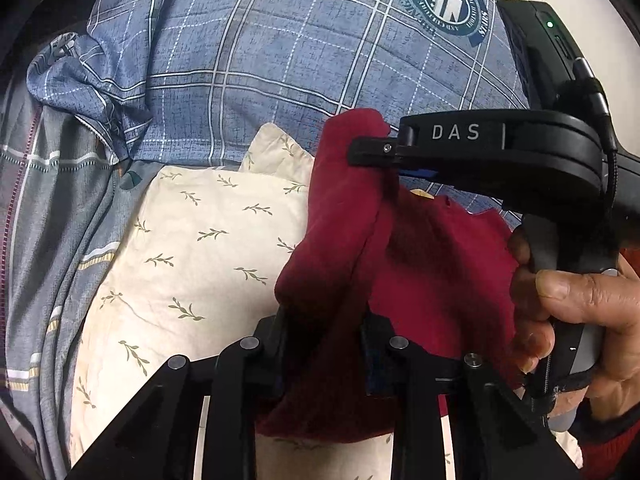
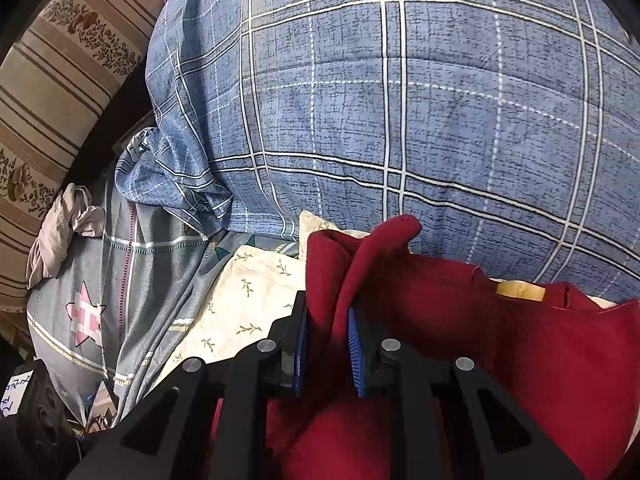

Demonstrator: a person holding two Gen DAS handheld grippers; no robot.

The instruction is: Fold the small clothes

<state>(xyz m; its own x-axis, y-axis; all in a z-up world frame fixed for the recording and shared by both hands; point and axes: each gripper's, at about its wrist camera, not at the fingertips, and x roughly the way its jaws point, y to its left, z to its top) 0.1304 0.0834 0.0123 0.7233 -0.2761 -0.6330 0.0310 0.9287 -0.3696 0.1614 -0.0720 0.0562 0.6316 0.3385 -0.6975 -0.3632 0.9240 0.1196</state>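
Blue checked bedding (image 2: 400, 120) fills the background, with a cream leaf-print pillow (image 1: 192, 248) before it. Over the pillow, both the left tongs (image 1: 324, 328) and right tongs (image 2: 328, 344) pinch the red garment (image 2: 500, 340), holding it up.

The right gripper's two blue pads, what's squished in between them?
A bunched fold of the red garment sits between the right gripper pads, seen in the right wrist view.
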